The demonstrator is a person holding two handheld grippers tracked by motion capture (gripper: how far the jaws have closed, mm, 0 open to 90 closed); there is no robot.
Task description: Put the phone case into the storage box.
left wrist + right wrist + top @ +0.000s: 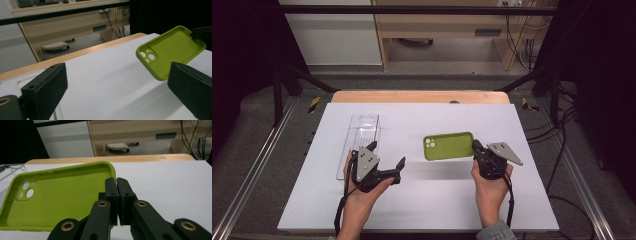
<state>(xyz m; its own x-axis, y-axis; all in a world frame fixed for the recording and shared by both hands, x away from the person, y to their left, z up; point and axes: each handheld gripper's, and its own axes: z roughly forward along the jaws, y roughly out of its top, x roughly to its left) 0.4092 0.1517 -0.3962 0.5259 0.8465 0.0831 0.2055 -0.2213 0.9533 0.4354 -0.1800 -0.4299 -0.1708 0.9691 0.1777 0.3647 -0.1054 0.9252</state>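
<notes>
Matt green rubbery phone case [448,146]; glossy clear plastic box [362,135].

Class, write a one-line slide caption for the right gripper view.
Right gripper pinches the green phone case by its edge above the white table.

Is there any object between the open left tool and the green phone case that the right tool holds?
No, nothing visible. Only bare white table lies between the left tool and the green phone case, which the right tool pinches by its edge. The clear case lies aside, by the left tool.
</notes>
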